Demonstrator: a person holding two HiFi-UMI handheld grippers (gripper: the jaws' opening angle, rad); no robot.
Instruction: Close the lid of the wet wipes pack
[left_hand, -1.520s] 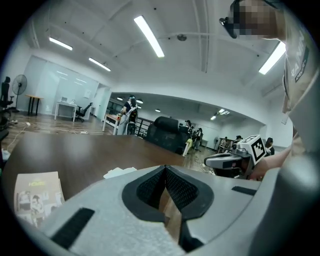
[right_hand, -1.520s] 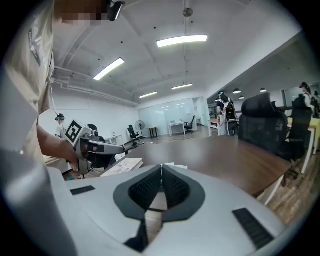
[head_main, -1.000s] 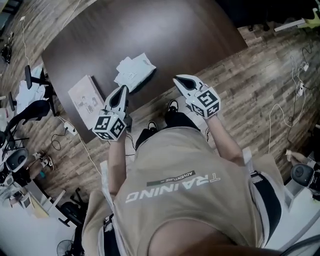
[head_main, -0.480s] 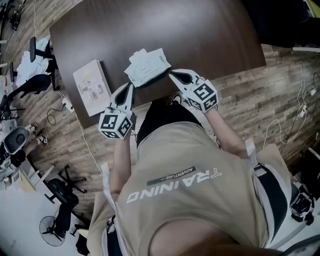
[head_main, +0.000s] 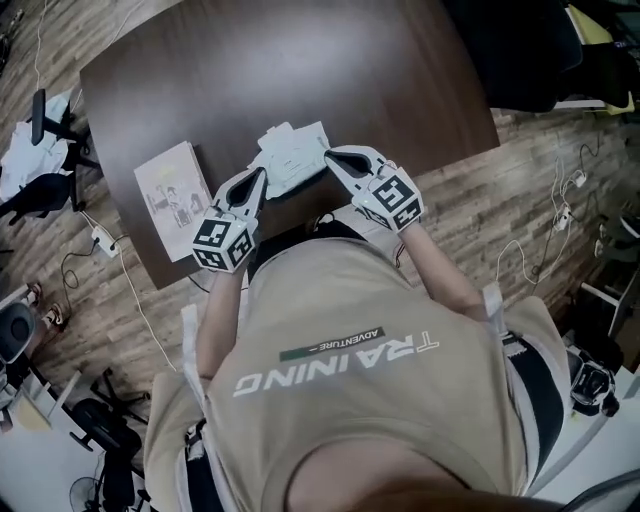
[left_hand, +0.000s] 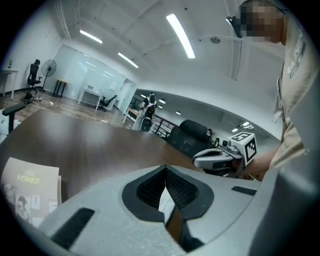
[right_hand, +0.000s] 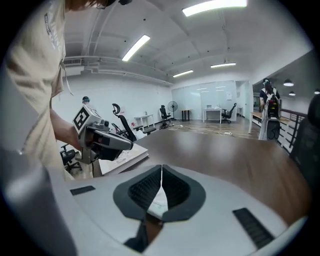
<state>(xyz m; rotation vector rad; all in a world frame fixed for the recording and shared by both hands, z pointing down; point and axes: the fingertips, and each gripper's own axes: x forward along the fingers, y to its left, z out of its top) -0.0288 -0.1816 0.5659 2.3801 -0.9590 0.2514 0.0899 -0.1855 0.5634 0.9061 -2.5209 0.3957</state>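
The white, soft plastic wet wipes pack lies near the front edge of the dark brown wooden counter, between my two tools. I cannot make out its lid at this size, and I judge the closing still to be done. My left hand-held gripper has its jaws together on nothing, just beside the pack's left corner. My right hand-held gripper is likewise closed and empty at the pack's right edge, and I cannot tell whether it touches.

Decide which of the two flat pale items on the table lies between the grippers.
The wet wipes pack; the booklet lies outside, beyond the left gripper.
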